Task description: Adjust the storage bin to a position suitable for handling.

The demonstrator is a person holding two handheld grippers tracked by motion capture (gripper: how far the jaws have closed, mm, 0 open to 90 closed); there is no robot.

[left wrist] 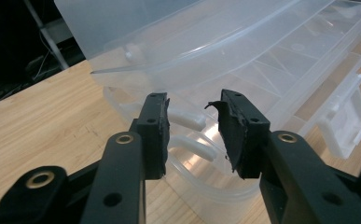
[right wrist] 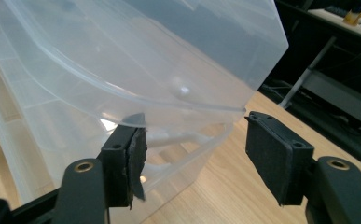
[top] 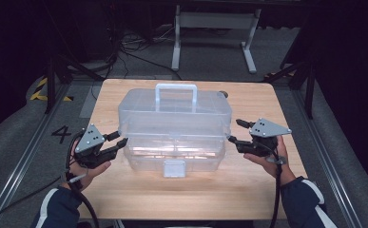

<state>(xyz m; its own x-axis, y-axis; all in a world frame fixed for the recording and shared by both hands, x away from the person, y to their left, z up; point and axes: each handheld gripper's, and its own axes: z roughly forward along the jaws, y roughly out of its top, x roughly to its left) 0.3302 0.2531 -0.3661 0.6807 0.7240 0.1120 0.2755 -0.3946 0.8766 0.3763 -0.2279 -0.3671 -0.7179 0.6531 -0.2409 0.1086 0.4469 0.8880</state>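
A clear plastic storage box with a raised carry handle sits at the middle of a wooden worktop, its lid tilted up off the lower tub as a person works at it from both ends. The left hand-held gripper rests at the box's left end; in the left gripper view its jaws are drawn in fairly narrow around a small translucent hinge arm, though the pads do not visibly press on it. The right hand-held gripper stands at the right end with its jaws parted, one pad just under the lid's edge and nothing clamped. Placing one tool at each end appears meant to keep the wide lid level while it is moved. A front latch hangs free.
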